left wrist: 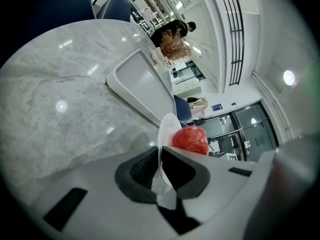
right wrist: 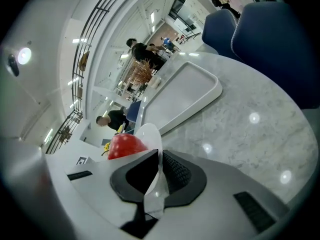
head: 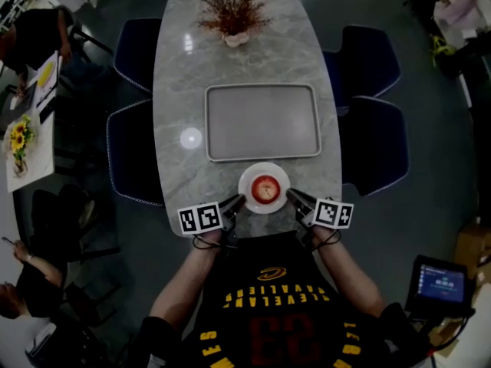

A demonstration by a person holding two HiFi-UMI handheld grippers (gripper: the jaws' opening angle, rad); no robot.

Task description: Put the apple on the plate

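Note:
A red apple [head: 265, 188] lies in the middle of a small white plate [head: 251, 200] near the table's front edge. My left gripper [head: 236, 203] is shut on the plate's left rim, my right gripper [head: 293, 197] on its right rim. In the left gripper view the plate [left wrist: 165, 131] runs edge-on between the jaws of the left gripper [left wrist: 161, 171], with the apple [left wrist: 190, 140] just beyond. The right gripper view shows the same: the plate [right wrist: 148, 136] pinched in the right gripper [right wrist: 159, 173], the apple [right wrist: 125, 145] to its left. Whether the plate rests on the table I cannot tell.
A grey rectangular tray [head: 261, 121] lies on the marble table [head: 176, 113] just beyond the plate. A potted dried plant [head: 235, 15] stands at the far end. Dark blue chairs [head: 376, 140] flank both sides. People sit at the left of the room.

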